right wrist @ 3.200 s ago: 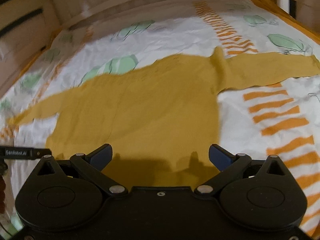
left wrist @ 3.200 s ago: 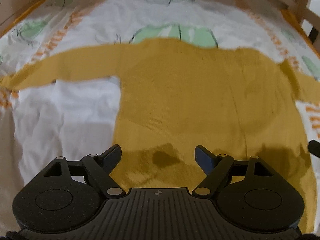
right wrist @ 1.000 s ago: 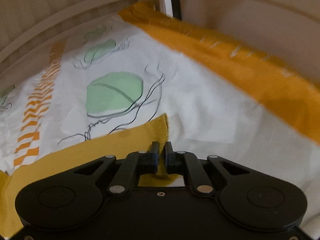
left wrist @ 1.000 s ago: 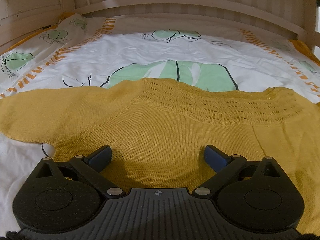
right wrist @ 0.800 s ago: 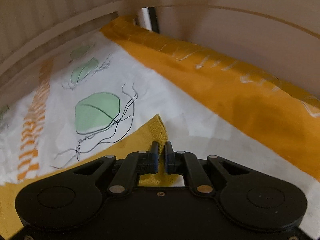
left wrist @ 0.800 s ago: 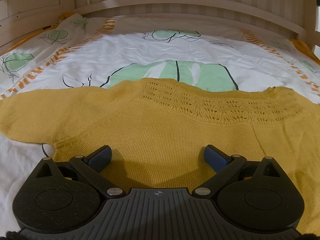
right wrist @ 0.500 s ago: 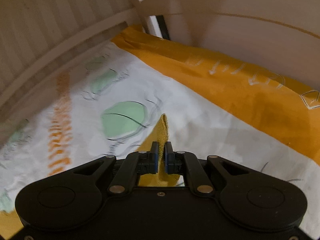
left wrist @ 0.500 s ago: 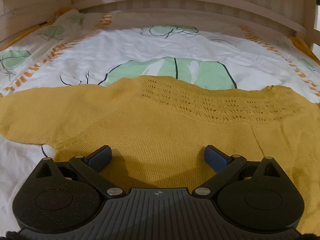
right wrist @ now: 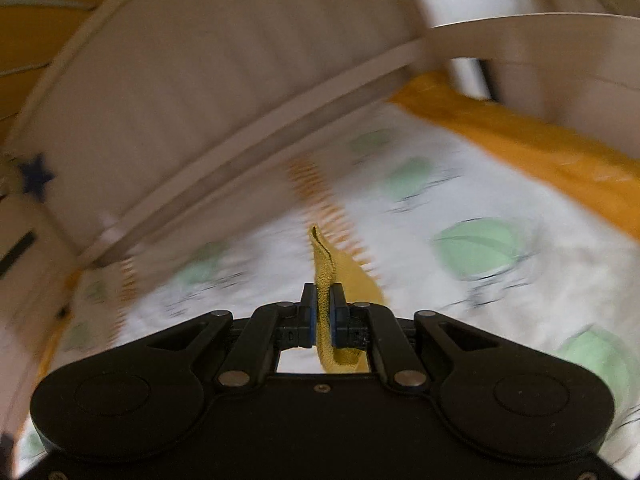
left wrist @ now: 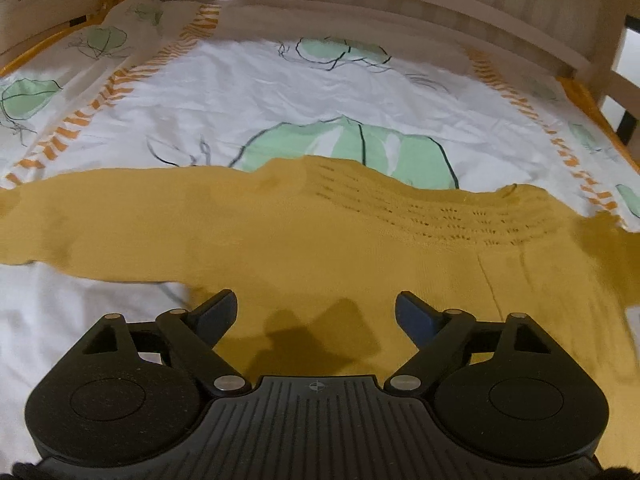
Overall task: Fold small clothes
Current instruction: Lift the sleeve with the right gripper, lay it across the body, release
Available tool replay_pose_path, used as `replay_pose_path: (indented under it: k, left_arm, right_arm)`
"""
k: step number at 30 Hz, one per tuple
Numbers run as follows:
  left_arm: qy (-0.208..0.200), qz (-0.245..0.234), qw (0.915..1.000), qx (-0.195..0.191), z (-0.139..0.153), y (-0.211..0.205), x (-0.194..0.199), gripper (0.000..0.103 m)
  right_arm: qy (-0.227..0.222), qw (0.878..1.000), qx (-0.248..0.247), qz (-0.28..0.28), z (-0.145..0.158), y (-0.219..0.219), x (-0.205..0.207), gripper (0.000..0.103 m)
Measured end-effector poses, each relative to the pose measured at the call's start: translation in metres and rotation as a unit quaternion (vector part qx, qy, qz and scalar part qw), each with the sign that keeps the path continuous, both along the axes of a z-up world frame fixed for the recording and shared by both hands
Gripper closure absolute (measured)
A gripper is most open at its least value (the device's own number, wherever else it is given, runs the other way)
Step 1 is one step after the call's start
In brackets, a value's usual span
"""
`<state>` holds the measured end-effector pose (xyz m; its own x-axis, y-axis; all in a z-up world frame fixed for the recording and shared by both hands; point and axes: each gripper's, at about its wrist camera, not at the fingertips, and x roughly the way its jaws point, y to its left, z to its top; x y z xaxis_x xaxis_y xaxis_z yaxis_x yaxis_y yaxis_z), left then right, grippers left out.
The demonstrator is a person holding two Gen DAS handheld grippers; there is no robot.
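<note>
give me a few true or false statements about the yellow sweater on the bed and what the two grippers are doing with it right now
1. The right gripper is shut on a piece of the yellow sweater. True.
2. The left gripper is clamped on the sweater's collar. False: its fingers stand apart above the sweater's body, gripping nothing, though they have just been closing a little.
3. The sweater lies on a plain blue sheet. False: the sheet is white with green shapes and orange stripes.
4. In the left wrist view, one sleeve stretches out flat toward the left edge. True.
5. Wooden bed rails stand behind the sheet. True.
</note>
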<state>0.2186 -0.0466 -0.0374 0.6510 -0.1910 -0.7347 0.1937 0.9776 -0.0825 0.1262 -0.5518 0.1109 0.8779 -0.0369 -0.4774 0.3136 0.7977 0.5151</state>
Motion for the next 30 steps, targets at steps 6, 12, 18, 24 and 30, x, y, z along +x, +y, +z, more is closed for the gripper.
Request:
replay_pose_path:
  k: [6, 12, 18, 24, 30]
  left_arm:
    - [-0.006, -0.008, 0.9999, -0.003, 0.017, 0.038, -0.016, 0.017]
    - [-0.004, 0.010, 0.9999, -0.010, 0.018, 0.074, -0.022, 0.017]
    - [0.006, 0.022, 0.9996, -0.017, 0.012, 0.103, -0.022, 0.017]
    - [0.018, 0.037, 0.9987, -0.031, 0.006, 0.125, -0.021, 0.017]
    - [0.028, 0.034, 0.9982, -0.042, 0.002, 0.130, -0.018, 0.017]
  right_arm:
    - [-0.023, 0.994, 0.040, 0.097, 0.004, 0.089, 0.043, 0.091]
    - [-0.031, 0.979, 0.088, 0.179, -0.024, 0.177, 0.090, 0.091]
    - [0.008, 0.965, 0.091, 0.244, -0.069, 0.264, 0.126, 0.091]
    - [0.043, 0.959, 0.059, 0.273, -0.107, 0.320, 0.134, 0.091]
    - [0.040, 0.954, 0.062, 0.289, -0.129, 0.347, 0.137, 0.079]
